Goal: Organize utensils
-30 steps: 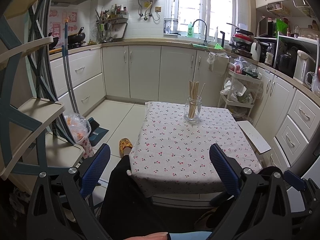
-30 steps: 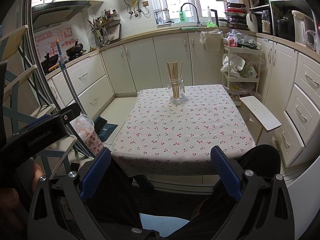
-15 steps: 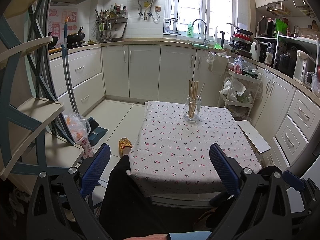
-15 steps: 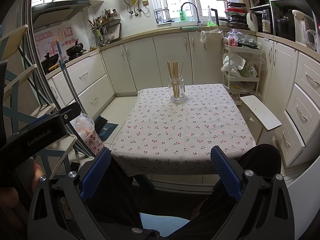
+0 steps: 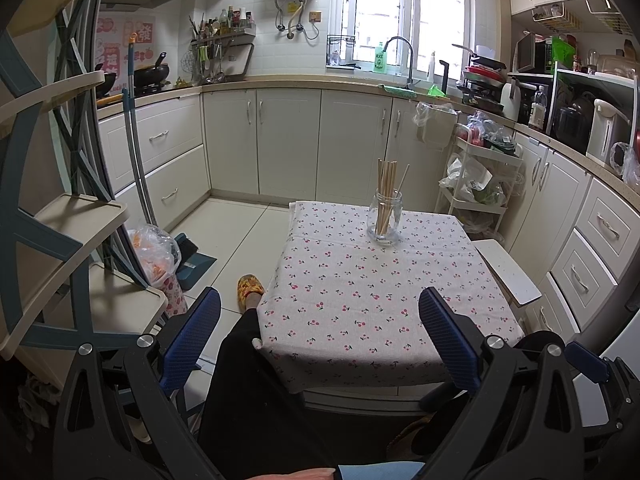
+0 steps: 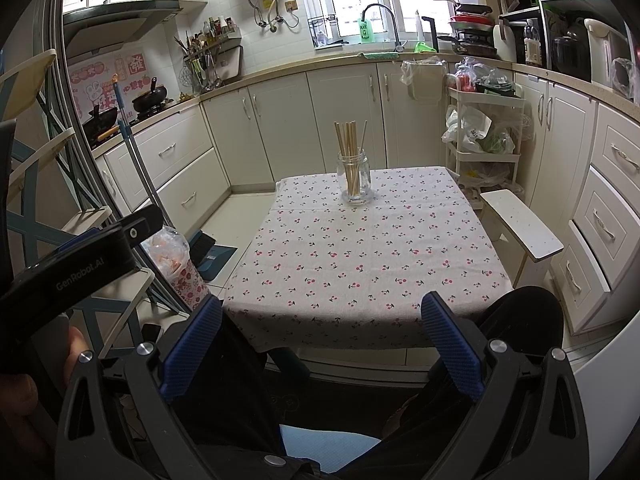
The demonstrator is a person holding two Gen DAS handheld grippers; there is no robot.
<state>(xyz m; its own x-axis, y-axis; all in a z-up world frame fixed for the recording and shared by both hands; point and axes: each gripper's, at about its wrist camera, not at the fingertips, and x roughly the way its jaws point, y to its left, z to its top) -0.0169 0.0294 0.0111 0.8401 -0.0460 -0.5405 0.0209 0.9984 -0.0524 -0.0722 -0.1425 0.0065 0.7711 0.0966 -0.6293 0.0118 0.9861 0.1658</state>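
Note:
A clear glass jar stands upright at the far side of a small table covered with a cherry-print cloth. Several wooden chopsticks stand in the jar. My left gripper is held back from the table's near edge, open, with nothing between its blue pads. Likewise my right gripper hangs open and empty in front of the table. The left gripper's black body shows at the left of the right wrist view.
A person's dark-trousered legs and a yellow slipper are below the table's left side. A white stool stands right of the table, a trolley behind it. A shelf rack and mop stand left. Cabinets ring the room.

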